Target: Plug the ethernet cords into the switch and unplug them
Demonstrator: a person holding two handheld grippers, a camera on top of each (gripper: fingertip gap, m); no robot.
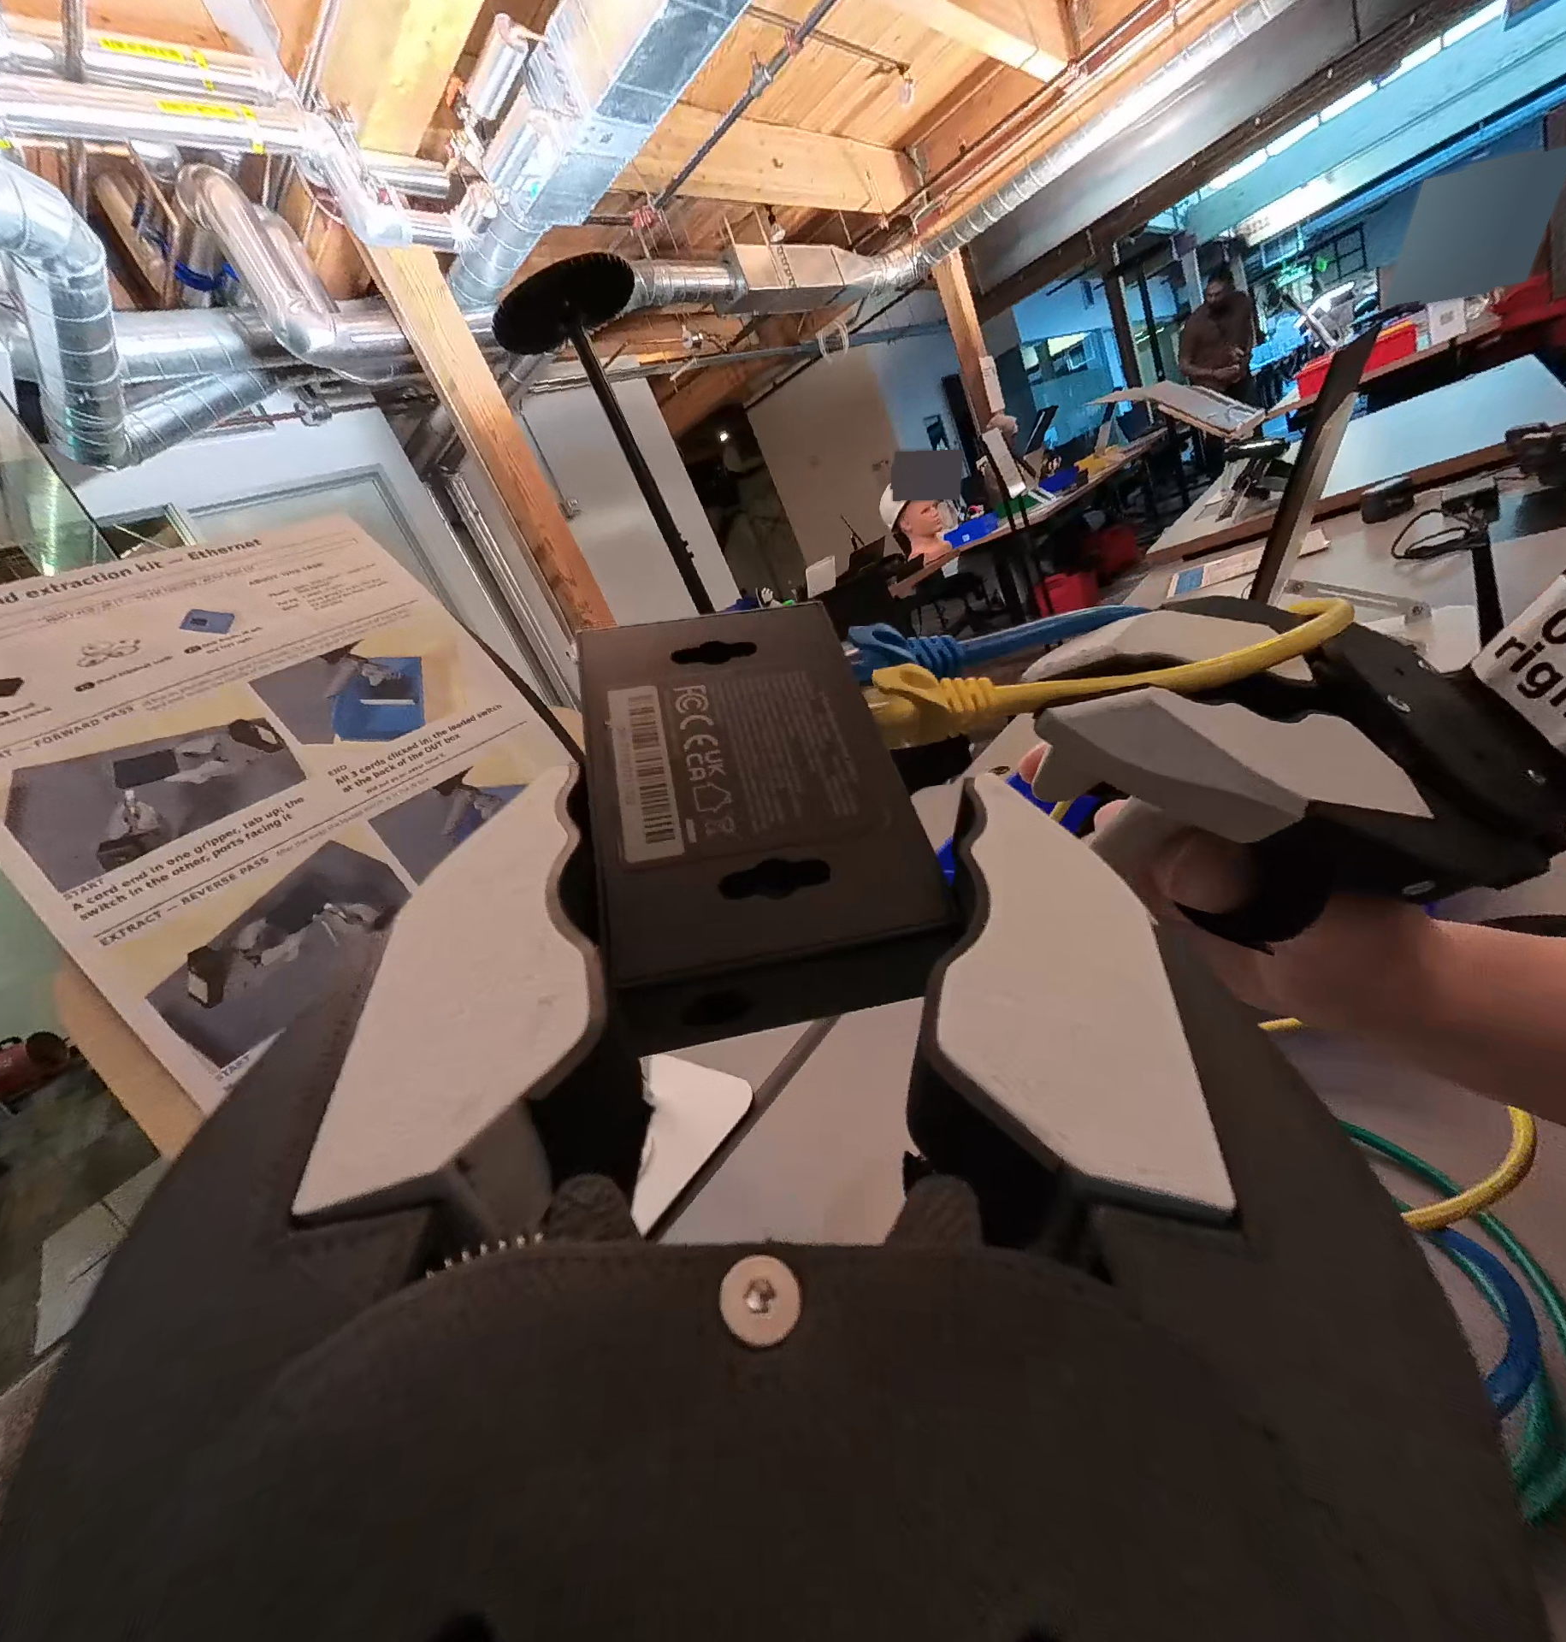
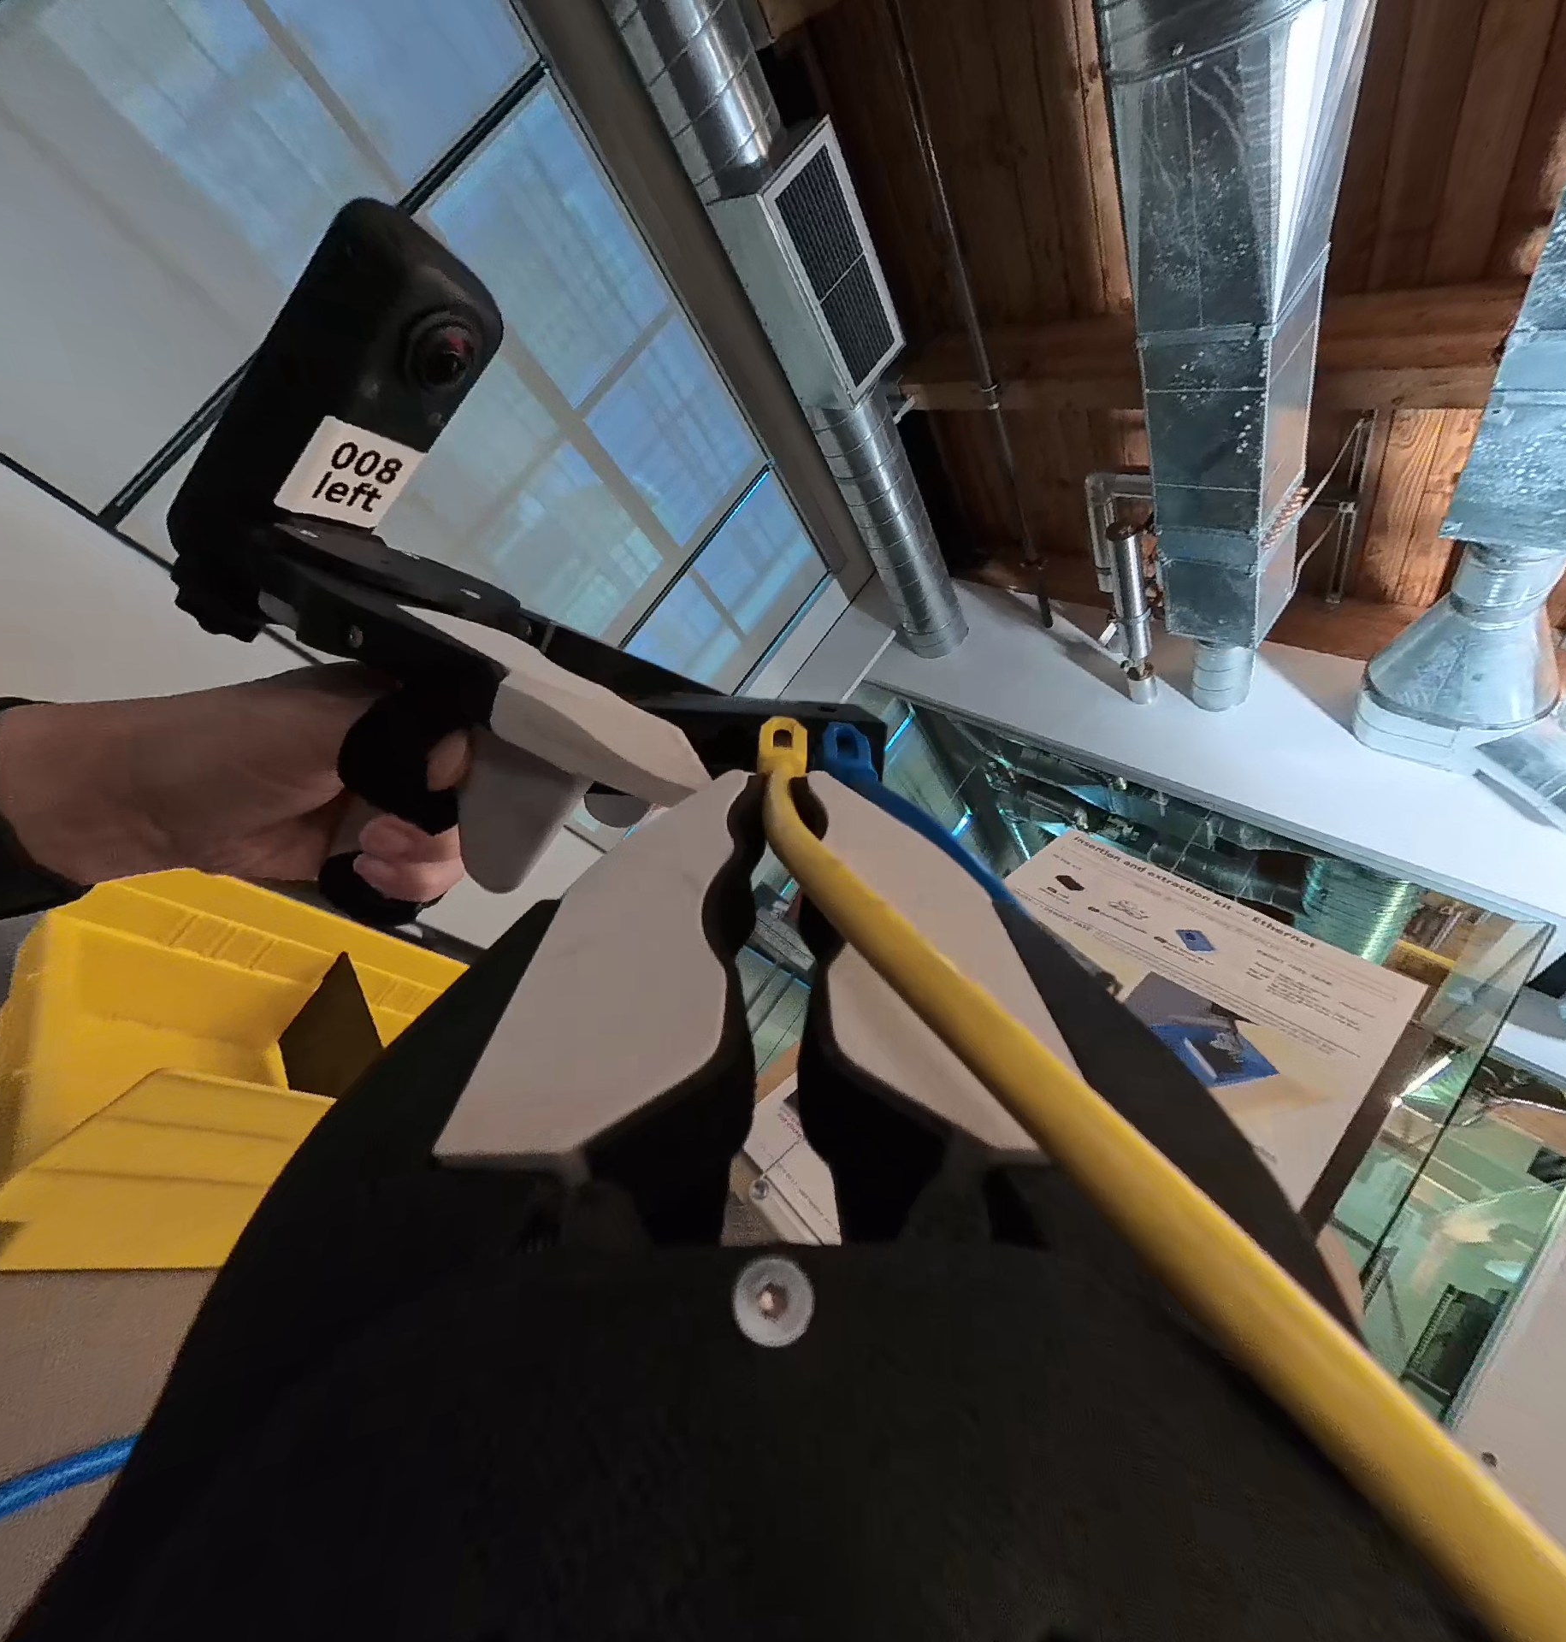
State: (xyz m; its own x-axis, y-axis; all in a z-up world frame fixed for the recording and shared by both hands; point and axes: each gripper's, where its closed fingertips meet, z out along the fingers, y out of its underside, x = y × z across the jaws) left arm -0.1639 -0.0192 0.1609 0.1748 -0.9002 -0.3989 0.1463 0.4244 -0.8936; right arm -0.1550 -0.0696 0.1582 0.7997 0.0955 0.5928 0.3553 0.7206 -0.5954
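Note:
My left gripper (image 1: 775, 800) is shut on the black switch (image 1: 743, 800) and holds it in the air, its labelled underside facing the camera. A yellow ethernet cord (image 1: 930, 702) and a blue ethernet cord (image 1: 912, 644) sit in ports on the switch's right side. My right gripper (image 1: 1038, 724) comes in from the right around the yellow cord. In the right wrist view, my right gripper (image 2: 775, 786) is shut on the yellow cord (image 2: 1028, 1111) just behind its plug (image 2: 779, 737). The blue plug (image 2: 841, 746) sits beside it in the switch (image 2: 854, 711). The left gripper (image 2: 655, 773) holds the switch from the left.
An instruction sheet (image 1: 184, 755) leans against a glass panel at left. A yellow bin (image 2: 139, 1066) stands on the table. Loose green (image 1: 1552, 1351), blue and yellow cords loop at lower right. A black pole with a disc (image 1: 566, 302) rises behind the switch. A person (image 1: 1214, 338) stands far back.

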